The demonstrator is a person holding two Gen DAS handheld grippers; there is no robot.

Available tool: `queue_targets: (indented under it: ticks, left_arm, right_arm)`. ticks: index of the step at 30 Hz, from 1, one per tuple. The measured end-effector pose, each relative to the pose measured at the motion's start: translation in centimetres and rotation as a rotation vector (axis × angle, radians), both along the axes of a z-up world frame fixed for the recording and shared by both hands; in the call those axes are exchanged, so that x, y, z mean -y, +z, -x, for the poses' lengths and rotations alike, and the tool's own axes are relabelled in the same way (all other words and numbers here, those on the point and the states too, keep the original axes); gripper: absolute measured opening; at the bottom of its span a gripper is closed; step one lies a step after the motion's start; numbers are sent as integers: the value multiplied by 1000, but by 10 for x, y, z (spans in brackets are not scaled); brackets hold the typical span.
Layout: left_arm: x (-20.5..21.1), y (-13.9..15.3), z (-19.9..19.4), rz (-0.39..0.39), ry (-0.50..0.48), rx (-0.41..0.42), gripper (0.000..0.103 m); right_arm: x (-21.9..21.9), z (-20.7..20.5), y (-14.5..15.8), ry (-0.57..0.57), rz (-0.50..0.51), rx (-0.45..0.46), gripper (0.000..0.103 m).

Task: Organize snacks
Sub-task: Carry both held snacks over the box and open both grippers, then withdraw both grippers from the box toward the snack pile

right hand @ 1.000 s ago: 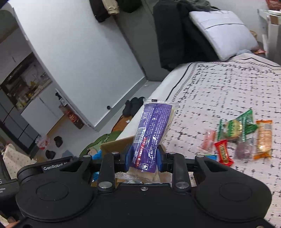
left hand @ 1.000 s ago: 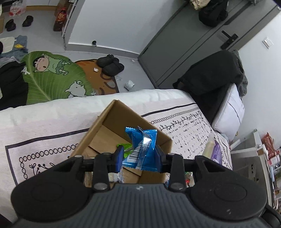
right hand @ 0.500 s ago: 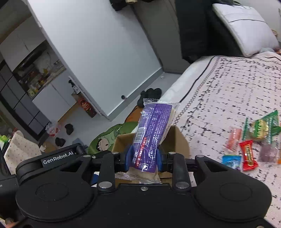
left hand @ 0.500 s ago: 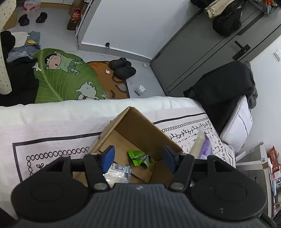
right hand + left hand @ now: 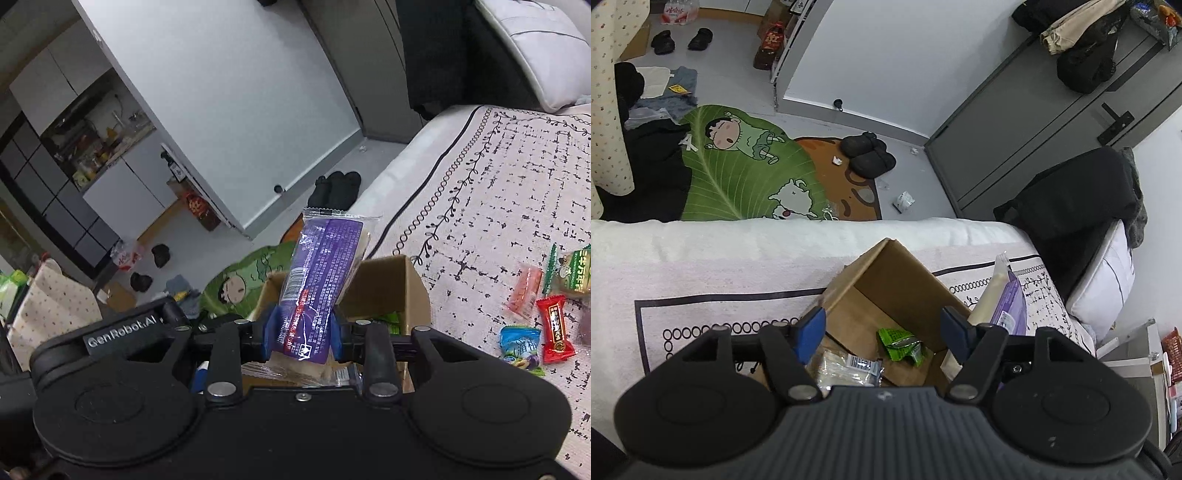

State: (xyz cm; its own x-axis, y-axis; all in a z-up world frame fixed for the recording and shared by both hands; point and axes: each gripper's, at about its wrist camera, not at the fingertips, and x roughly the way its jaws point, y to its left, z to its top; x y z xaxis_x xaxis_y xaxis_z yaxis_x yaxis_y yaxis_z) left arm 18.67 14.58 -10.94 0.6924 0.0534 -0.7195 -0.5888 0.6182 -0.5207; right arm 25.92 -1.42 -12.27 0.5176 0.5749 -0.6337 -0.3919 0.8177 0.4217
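An open cardboard box (image 5: 886, 280) sits on the bed; it also shows in the right wrist view (image 5: 402, 291). Inside lie a green snack packet (image 5: 899, 341) and a clear wrapped snack (image 5: 846, 367). My left gripper (image 5: 882, 330) is open and empty above the box. My right gripper (image 5: 303, 332) is shut on a purple snack packet (image 5: 321, 277), held upright above the box's right side; the packet also shows in the left wrist view (image 5: 1006, 299). Several loose snacks lie on the bedspread: a red candy (image 5: 554, 328), a blue one (image 5: 519, 341), a pink one (image 5: 524, 293).
The bed's patterned spread (image 5: 517, 184) runs right toward a white pillow (image 5: 1108, 280). Beyond the bed edge the floor holds a green cartoon rug (image 5: 738, 173) and black slippers (image 5: 868, 155). A grey wardrobe (image 5: 1052, 110) stands behind.
My left gripper has opened and let go of the blue snack packet, and has risen above the box. My right gripper has carried the purple packet over to the box.
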Motion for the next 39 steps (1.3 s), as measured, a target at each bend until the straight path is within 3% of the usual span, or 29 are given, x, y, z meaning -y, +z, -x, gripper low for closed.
queue_targets:
  ticks: [3, 9, 16, 21, 39]
  left_arm:
    - [1, 0, -1, -2, 2, -6, 67]
    - [10, -1, -8, -19, -30, -23, 68]
    - [25, 1, -12, -51, -86, -23, 86]
    - [38, 3, -13, -68, -123, -11, 89]
    - [88, 11, -20, -195, -228, -1, 89]
  right_arm:
    - [5, 0, -2, -12, 14, 7, 44]
    - [29, 5, -1, -32, 27, 22, 52]
    - [68, 11, 4, -90, 80, 55, 68]
    - [99, 14, 7, -135, 119, 75, 78]
    - [184, 16, 7, -230, 139, 94, 87]
